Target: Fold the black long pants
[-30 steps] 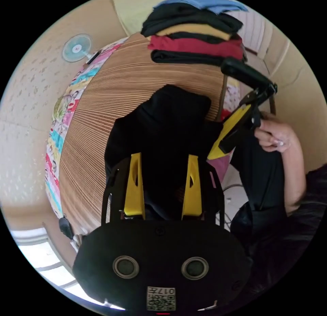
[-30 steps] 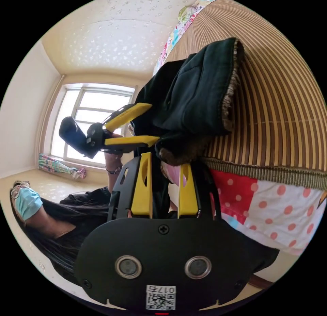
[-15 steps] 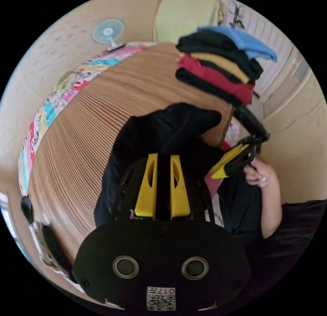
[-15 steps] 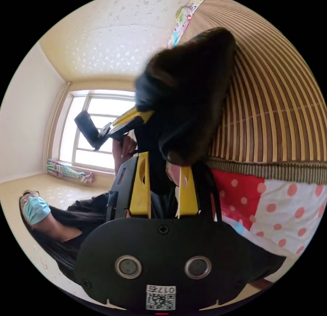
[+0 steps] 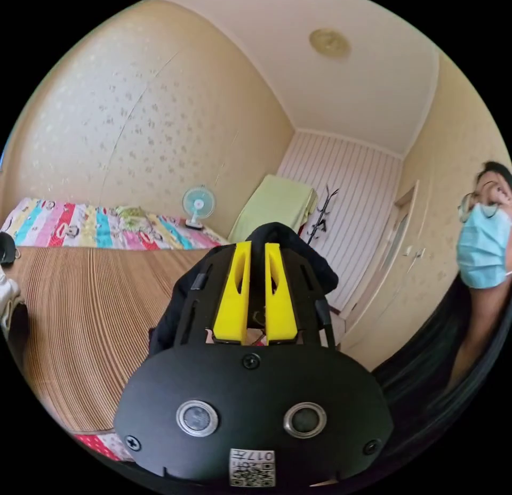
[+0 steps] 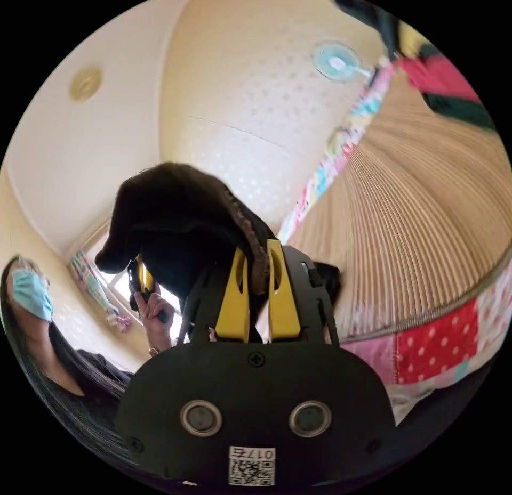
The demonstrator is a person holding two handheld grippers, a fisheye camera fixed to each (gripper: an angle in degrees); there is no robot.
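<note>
The black long pants (image 5: 292, 245) are bunched up and held off the bed. In the left gripper view my left gripper (image 5: 257, 245) has its yellow jaws nearly together, with black cloth pinched between them and humped just beyond the tips. In the right gripper view my right gripper (image 6: 258, 248) is shut on a fuzzy-lined edge of the pants (image 6: 170, 212), which droop over to the left. Partly hidden behind that cloth, the left gripper (image 6: 142, 280) shows in the person's hand (image 6: 156, 315).
A striped bamboo mat (image 5: 80, 308) covers the bed over a colourful quilt (image 6: 437, 346). A blurred stack of folded clothes (image 6: 445, 87) sits at the mat's far end. A small fan (image 5: 198, 202), a green cover (image 5: 274, 203) and a coat rack (image 5: 321, 210) stand by the wall.
Both grippers have gone from open to shut on the pants and lifted them off the mat. Both views have swung upward toward the walls and ceiling.
</note>
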